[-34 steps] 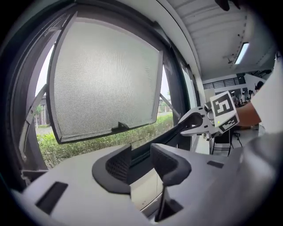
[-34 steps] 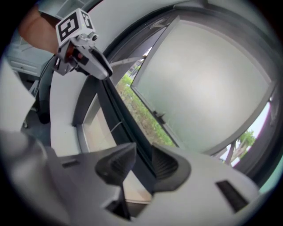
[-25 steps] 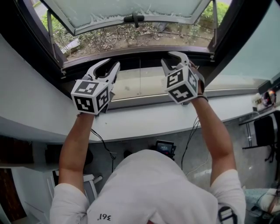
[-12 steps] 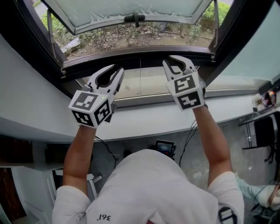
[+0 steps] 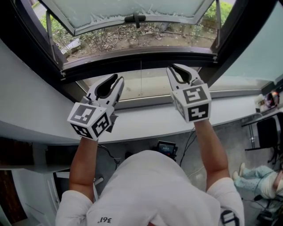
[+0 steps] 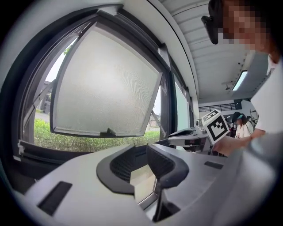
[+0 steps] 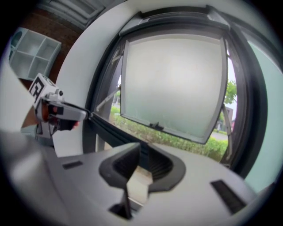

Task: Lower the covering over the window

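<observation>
Head view: white sill (image 5: 146,126) beneath open frosted window (image 5: 110,6), grey floor (image 5: 132,152) below.

A white sill (image 5: 146,123) curves across from left to right. 1 small gadget (image 5: 268,98), too small to identify, sits at its right end. Below it, 1 black device (image 5: 166,149) rests on the grey floor (image 5: 132,152).

2 grippers (image 5: 117,79) (image 5: 173,67), 1 window sash (image 5: 124,11), 1 hanging cord (image 5: 141,79), 1 sill (image 5: 146,121).

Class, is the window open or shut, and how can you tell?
Open: the frosted window sash tilts outward, with greenery visible under its lower edge.
</observation>
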Demonstrator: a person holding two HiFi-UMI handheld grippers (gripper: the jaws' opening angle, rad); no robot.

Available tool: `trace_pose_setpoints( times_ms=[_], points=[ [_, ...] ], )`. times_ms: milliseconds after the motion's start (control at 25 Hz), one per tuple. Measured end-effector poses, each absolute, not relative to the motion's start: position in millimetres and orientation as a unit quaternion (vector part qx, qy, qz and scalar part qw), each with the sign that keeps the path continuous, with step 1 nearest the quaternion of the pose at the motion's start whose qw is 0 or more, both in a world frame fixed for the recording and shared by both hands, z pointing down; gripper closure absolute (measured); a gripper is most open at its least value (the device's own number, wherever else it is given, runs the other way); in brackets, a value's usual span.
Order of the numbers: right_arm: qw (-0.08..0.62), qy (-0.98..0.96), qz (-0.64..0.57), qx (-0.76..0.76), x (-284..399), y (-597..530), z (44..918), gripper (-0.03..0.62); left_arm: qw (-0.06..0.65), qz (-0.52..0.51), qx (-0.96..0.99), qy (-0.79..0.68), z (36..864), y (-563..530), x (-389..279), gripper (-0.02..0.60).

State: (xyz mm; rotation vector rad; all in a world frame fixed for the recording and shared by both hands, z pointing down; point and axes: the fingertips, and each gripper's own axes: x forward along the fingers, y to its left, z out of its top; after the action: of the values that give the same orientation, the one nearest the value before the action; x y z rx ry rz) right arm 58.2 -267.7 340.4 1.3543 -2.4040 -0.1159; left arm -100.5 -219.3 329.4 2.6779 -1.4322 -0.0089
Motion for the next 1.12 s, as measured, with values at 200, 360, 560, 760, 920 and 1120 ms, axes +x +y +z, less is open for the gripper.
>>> trace_pose_setpoints(
  times_ms=[200,360,560,760,920,1120],
  points=[
    [0.165,-0.858,-0.010,0.486,64.2,-257.1,344.3,0.531,0.062,-0.006,0.877,-0.476,336.0,-213.5,-107.6,0.489],
    [0.155,-0.857,0.011,0.491,70.6,-252.7,350.6,0.533,0.067,-0.010,0.876,-0.478,339.9,-206.6,-108.4,0.492],
    [0.146,-0.858,0.034,0.492,75.7,-244.0,359.4,0.534,0.081,-0.010,0.876,-0.475,350.2,-194.1,-106.2,0.495],
    [0.143,-0.860,0.050,0.487,74.4,-236.0,368.4,0.534,0.097,-0.009,0.875,-0.474,361.7,-184.7,-105.2,0.497],
    [0.139,-0.863,0.064,0.481,73.0,-230.2,374.3,0.534,0.124,-0.024,0.871,-0.475,368.9,-179.1,-106.0,0.500],
    [0.137,-0.864,0.077,0.479,73.3,-221.5,381.9,0.536,0.141,-0.021,0.866,-0.479,381.8,-170.6,-107.7,0.505]
  ],
)
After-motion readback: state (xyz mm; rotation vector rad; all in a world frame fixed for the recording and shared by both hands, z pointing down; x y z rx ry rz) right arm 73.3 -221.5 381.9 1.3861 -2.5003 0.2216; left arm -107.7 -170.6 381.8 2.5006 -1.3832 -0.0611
